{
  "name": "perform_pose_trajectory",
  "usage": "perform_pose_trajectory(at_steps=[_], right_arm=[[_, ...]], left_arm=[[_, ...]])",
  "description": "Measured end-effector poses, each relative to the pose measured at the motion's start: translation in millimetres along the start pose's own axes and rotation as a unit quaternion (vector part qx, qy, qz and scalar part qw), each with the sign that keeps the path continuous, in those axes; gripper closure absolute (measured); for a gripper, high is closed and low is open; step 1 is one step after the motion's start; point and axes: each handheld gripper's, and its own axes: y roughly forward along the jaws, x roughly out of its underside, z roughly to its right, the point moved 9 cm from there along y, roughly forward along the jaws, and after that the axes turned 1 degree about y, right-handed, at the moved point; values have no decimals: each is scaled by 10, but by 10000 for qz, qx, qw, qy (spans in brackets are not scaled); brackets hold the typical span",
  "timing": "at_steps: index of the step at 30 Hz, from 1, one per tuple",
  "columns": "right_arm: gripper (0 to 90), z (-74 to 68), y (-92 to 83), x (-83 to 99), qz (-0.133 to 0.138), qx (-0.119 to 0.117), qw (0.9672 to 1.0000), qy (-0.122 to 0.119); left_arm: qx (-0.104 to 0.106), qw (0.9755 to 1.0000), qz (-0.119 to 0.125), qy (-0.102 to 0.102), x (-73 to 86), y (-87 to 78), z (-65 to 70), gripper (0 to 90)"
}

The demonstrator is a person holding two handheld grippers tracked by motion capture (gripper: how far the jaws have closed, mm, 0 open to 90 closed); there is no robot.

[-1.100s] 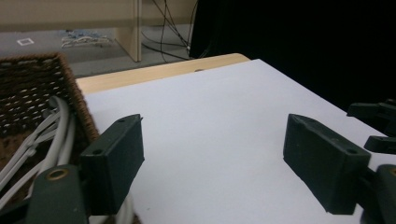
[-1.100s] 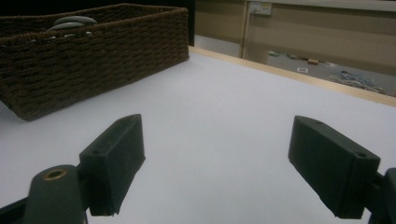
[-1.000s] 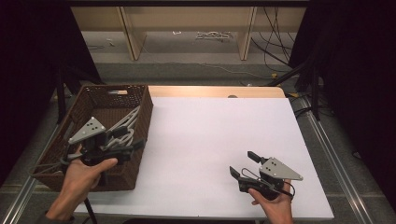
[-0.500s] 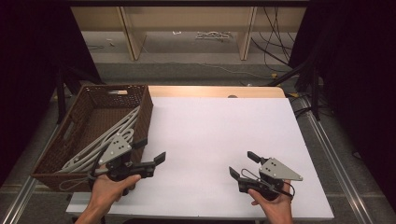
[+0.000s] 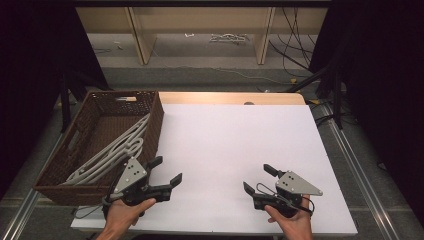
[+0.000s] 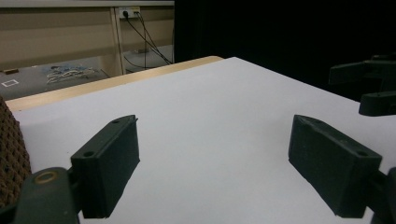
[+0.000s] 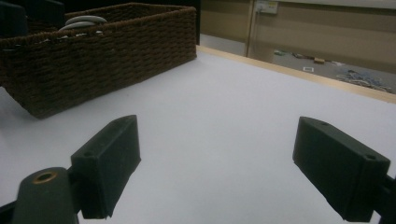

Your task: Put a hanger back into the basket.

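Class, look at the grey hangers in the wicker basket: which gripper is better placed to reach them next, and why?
Probably the left gripper: open, right beside the basket holding the hangers. The right gripper sits across the table.

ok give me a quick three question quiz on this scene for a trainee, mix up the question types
1. True or false: the left gripper is shut on a hanger.
2. Multiple choice: where do the grey hangers lie?
A. on the white table top
B. inside the brown wicker basket
C. between the jaws of the right gripper
3. Fill in: both grippers are over the white ____, with their jaws apart and nothing between them.

Key: 1 false; 2 B; 3 table top
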Motion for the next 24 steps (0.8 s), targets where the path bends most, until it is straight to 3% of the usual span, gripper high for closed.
perform_pose_trajectory(at_steps=[3,4,5,8,11,17,21,24], right_arm=[[157,-40,-14,23,-88,-47,9999,-8],[158,-50,-3,15,-5,-80,9999,-70],[157,-55,-21,34,-118,-12,9999,-60],[157,-105,-38,57,-163,-98,9998,-54],[157,-138,-66,93,-186,-133,9997,-106],[157,-185,-183,153,-289,-82,9995,-135],[157,-209,-162,124,-120,-150,9998,-83],[157,-194,-152,119,-157,-89,9997,-158]], left_arm=[[-56,9999,69,103,46,-4,-6,159],[-58,9999,71,133,74,-8,-8,159],[-61,9999,48,126,117,-17,-6,159],[-66,9999,44,95,219,-56,-13,159],[-155,9997,-54,188,321,-108,-28,159],[-101,9998,-6,195,331,-159,24,159],[-106,9997,-8,205,333,-154,32,158],[-93,9997,-47,220,337,-139,28,159]])
